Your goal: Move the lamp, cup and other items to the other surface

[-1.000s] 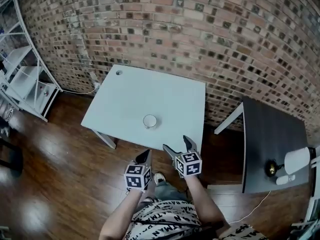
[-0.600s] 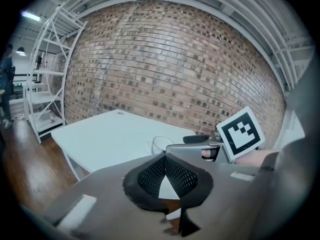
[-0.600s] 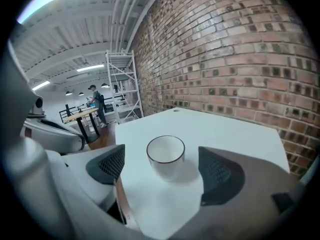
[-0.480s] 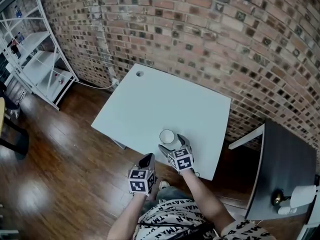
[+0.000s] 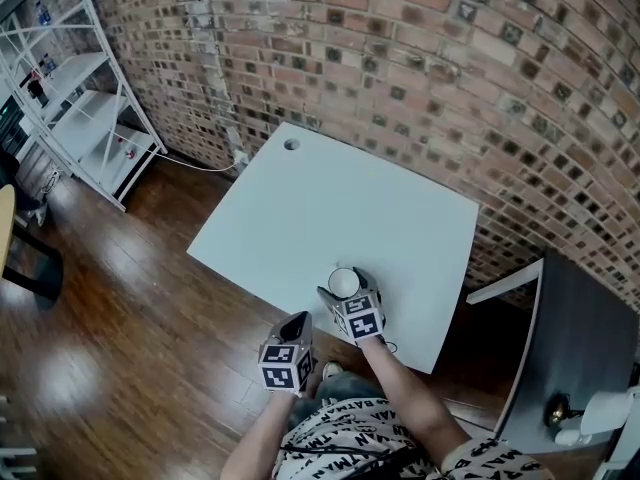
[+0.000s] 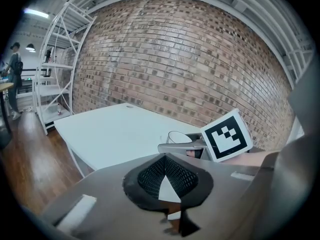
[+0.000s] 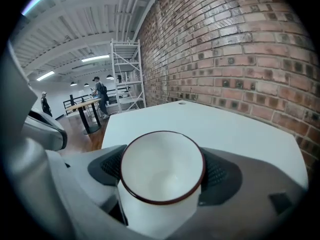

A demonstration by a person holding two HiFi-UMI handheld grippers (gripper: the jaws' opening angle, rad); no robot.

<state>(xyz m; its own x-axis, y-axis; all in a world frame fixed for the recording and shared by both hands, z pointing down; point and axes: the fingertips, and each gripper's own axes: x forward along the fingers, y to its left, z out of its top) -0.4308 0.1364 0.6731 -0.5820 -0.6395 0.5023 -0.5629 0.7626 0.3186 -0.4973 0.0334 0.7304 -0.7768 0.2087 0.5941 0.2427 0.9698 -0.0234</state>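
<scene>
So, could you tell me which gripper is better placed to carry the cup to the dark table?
Right. The right gripper clasps the cup, and the dark table lies on that side. The left gripper is shut and empty, off the edge of the white table.

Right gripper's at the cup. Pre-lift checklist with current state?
1. Cup between right gripper jaws, pads against both sides: ok.
2. Cup upright and empty: ok.
3. Left gripper shut, empty, apart from the cup: ok.
4. Nothing else on the white table near the cup to snag: ok.
5. Dark table has bare space beside the lamp: ok.
6. Grip firm enough to lift: cannot tell.
</scene>
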